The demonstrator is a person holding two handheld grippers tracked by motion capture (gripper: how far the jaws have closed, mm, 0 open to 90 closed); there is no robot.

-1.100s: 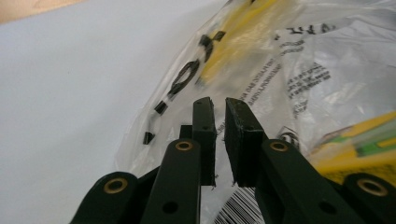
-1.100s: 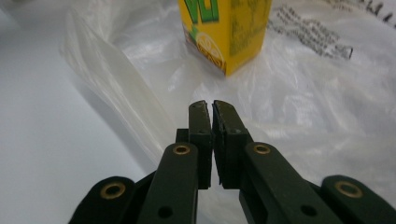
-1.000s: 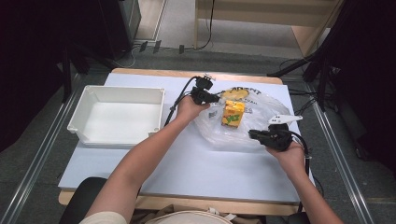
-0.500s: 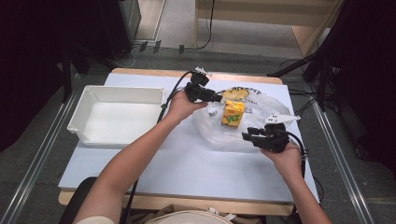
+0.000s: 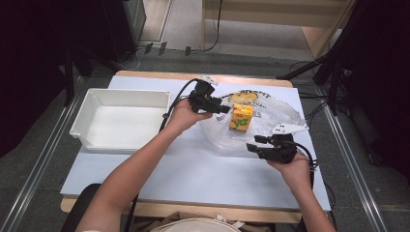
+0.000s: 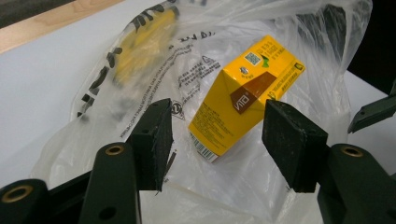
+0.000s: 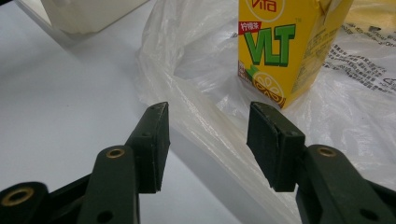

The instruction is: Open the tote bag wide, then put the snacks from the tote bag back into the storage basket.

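A yellow lemon-tea carton (image 5: 241,117) stands upright on a clear plastic bag (image 5: 270,123) spread on the white table. My left gripper (image 5: 223,108) hovers just left of the carton, open. In the left gripper view its jaws (image 6: 217,135) frame the carton (image 6: 247,93) with a gap on both sides. My right gripper (image 5: 252,146) is open at the bag's near edge. In the right gripper view (image 7: 208,135) a fold of the bag (image 7: 196,107) runs between its jaws, with the carton (image 7: 275,51) standing beyond them.
A white rectangular bin (image 5: 84,126) sits at the table's left, its corner (image 7: 88,11) showing in the right gripper view. A yellow patch (image 5: 243,97) and black print mark the bag's far side. Bare table (image 5: 193,169) lies in front.
My right gripper has crept left toward the bag's near edge. The left gripper has shifted only slightly beside the carton. The carton has stayed put.
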